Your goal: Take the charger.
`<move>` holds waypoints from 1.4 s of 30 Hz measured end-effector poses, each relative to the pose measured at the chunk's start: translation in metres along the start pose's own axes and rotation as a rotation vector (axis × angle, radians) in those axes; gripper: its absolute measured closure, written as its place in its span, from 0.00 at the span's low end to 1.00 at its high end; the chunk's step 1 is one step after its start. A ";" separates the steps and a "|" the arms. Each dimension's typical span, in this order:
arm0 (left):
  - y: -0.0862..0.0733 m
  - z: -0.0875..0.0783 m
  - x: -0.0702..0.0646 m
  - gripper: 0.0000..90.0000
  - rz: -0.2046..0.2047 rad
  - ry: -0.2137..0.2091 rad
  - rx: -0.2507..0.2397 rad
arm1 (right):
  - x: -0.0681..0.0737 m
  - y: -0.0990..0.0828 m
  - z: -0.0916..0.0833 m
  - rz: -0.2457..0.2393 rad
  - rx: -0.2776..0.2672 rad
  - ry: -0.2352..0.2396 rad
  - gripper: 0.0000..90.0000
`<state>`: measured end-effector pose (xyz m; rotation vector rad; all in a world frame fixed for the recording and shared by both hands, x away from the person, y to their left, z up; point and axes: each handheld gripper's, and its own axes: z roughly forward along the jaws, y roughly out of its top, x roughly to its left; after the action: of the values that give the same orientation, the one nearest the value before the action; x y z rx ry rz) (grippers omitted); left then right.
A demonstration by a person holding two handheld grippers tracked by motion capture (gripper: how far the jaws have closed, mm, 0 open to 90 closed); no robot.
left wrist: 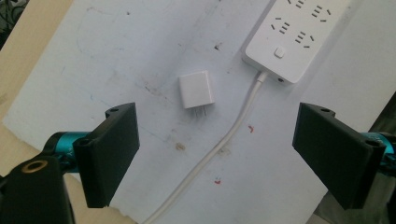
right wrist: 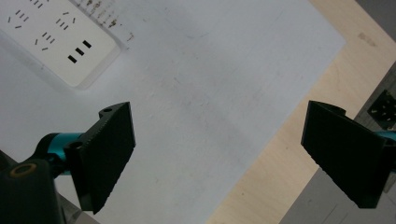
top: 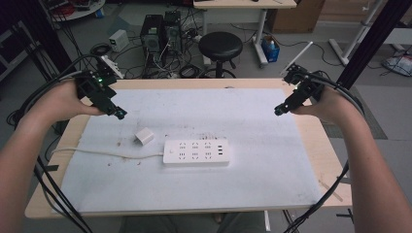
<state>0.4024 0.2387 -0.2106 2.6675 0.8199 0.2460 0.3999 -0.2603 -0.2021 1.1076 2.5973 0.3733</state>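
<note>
left gripper [left wrist: 217,149]: jaws wide apart, empty | right gripper [right wrist: 217,149]: jaws wide apart, empty | charger [left wrist: 196,89]: flat, just ahead of left gripper, 2 prongs toward it | power strip [top: 196,152]: beside charger

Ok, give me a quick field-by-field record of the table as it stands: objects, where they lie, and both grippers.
surface: white mat over a light wooden table
power strip: white rectangular power strip, flat near the mat's middle, white cable running off to the left
adapter: small white cube-shaped plug adapter, lying on its side left of the strip, apart from it, prongs showing
left gripper: open, above the mat near the adapter, holding nothing
right gripper: open, above the mat's right part, holding nothing
</note>
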 end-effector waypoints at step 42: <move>0.009 0.150 0.015 0.16 -0.176 -0.065 0.231 | -0.004 0.002 0.026 -0.018 0.023 0.032 0.10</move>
<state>0.4586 0.2004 -0.3451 2.7726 1.1158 0.0214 0.4130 -0.2588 -0.2254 1.0930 2.6444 0.3612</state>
